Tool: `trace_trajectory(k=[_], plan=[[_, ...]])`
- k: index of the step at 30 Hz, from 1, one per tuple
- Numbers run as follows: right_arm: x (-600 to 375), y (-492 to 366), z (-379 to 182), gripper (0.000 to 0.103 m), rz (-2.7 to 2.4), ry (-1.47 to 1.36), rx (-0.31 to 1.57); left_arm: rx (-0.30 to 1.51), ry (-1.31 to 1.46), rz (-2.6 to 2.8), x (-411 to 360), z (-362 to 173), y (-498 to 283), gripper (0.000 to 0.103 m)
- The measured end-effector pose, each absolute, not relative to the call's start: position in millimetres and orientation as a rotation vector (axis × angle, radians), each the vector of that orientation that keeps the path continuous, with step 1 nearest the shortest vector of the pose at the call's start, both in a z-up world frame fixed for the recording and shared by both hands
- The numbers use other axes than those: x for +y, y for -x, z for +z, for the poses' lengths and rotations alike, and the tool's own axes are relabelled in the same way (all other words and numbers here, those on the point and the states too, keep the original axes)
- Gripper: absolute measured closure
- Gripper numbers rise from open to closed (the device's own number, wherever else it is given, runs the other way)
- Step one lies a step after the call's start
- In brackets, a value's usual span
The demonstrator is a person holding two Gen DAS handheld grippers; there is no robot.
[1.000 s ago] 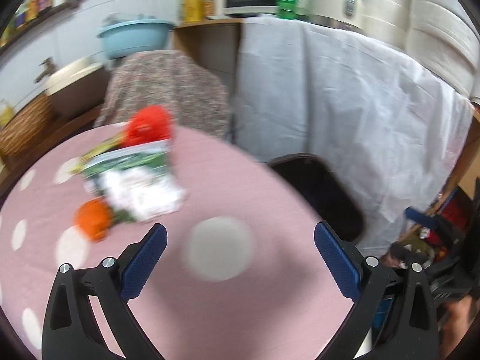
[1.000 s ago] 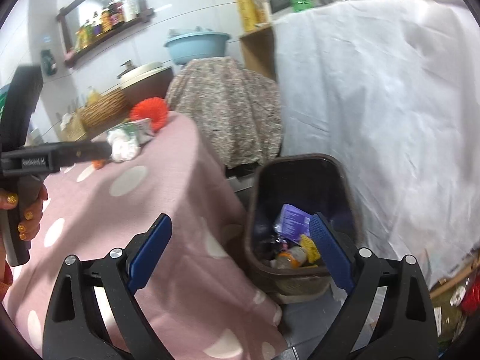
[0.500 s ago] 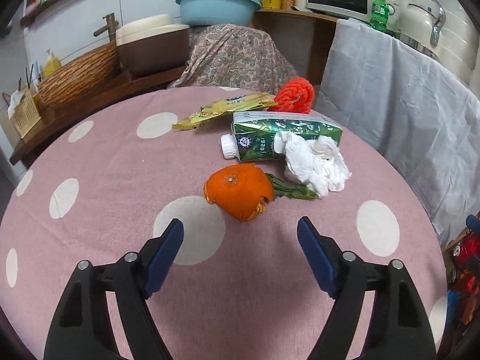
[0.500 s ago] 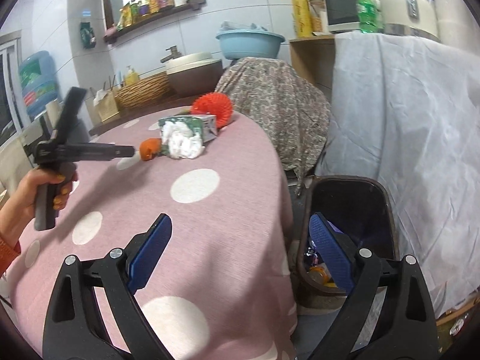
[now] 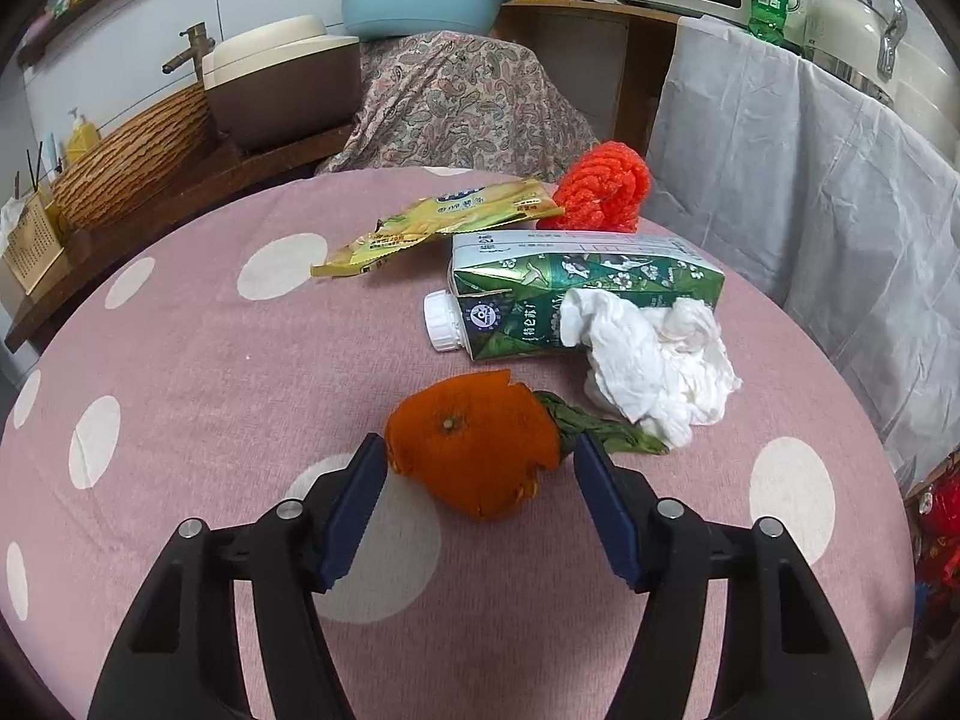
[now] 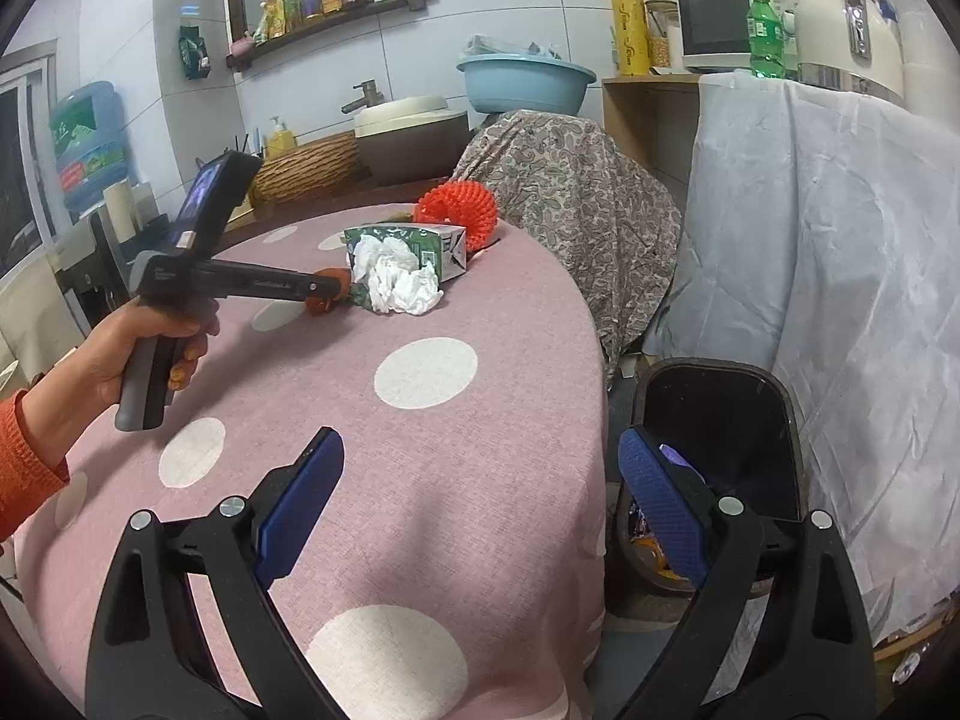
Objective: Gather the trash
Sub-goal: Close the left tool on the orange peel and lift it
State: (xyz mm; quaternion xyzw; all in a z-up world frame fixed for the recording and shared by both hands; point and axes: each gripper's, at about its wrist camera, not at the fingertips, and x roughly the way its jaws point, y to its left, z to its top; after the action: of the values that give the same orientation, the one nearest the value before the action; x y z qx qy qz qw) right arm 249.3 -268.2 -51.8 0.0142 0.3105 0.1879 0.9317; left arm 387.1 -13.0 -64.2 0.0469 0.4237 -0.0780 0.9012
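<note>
An orange peel (image 5: 474, 444) lies on the pink dotted table (image 5: 228, 360), between the open jaws of my left gripper (image 5: 477, 459), with a green stalk (image 5: 594, 429) beside it. Behind it lie a crumpled white tissue (image 5: 654, 360), a green carton (image 5: 576, 294), a yellow wrapper (image 5: 438, 219) and a red mesh ball (image 5: 603, 186). In the right wrist view the left gripper (image 6: 327, 288) reaches the peel (image 6: 327, 303). My right gripper (image 6: 480, 480) is open and empty above the table edge, next to the black trash bin (image 6: 750, 396).
The bin stands on the floor right of the table and holds several bits of trash. A patterned covered object (image 6: 564, 180) and a white draped counter (image 6: 840, 240) stand behind it. A wicker basket (image 5: 132, 162) and a basin sit on a shelf at the back.
My left gripper swung from the bin side to the trash pile, then moved forward so the orange peel sits between its jaws. My right gripper rose and turned from the bin toward the table.
</note>
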Motion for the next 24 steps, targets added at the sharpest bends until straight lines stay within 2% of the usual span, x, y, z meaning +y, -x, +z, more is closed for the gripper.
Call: trace_trajectory(k=[9, 18, 24], plan=[[-249, -262, -46, 0.011, 0.445, -0.037, 0.650, 0.878, -0.036, -0.147, 2, -65, -383, 0.075], [-207, -298, -41, 0.011, 0.532, -0.024, 0.685, 0.815, 0.013, -0.131, 23, -48, -354, 0.077], [-174, -323, -44, 0.011, 0.546, 0.027, 0.717, 0.842, 0.046, -0.149, 32, -50, -345, 0.077]])
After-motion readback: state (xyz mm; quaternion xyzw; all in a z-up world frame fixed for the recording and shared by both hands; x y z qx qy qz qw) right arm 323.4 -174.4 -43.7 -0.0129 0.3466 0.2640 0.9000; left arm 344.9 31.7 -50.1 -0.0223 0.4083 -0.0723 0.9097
